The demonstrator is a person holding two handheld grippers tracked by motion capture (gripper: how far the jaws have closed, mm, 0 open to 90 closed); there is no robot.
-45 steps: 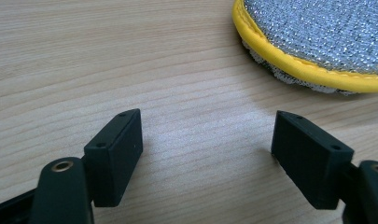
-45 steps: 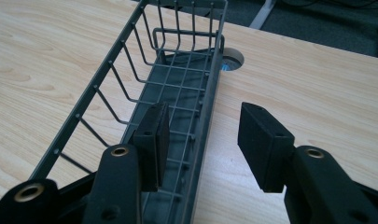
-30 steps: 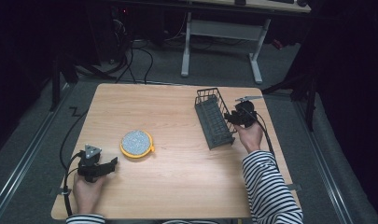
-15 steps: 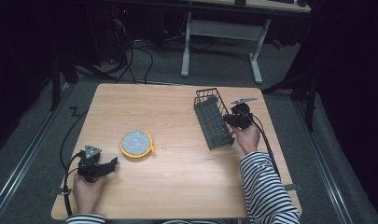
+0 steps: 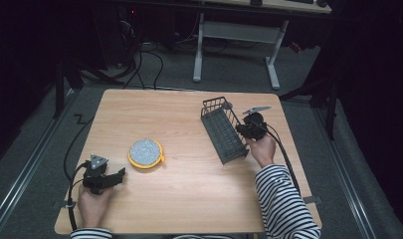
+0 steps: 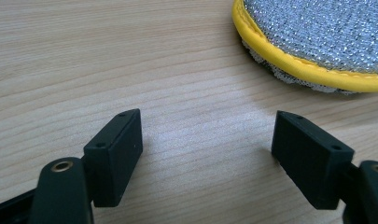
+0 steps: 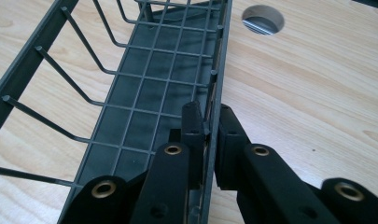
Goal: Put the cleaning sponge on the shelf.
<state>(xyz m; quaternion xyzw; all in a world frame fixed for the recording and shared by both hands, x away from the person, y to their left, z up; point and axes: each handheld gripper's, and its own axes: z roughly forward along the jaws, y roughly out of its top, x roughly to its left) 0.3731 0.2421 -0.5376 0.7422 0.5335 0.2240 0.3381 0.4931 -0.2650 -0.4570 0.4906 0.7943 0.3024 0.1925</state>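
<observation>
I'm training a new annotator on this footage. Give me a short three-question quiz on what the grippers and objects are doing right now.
1. True or false: the right gripper is shut on the side wall of the dark grey wire basket.
2. The left gripper is: A) shut on the pad; B) open above bare table; C) shut on the basket.
3. Fill in: the round silver mesh scouring pad with the yellow rim lies on the light wooden ____.

Key: 1 true; 2 B; 3 table.
</observation>
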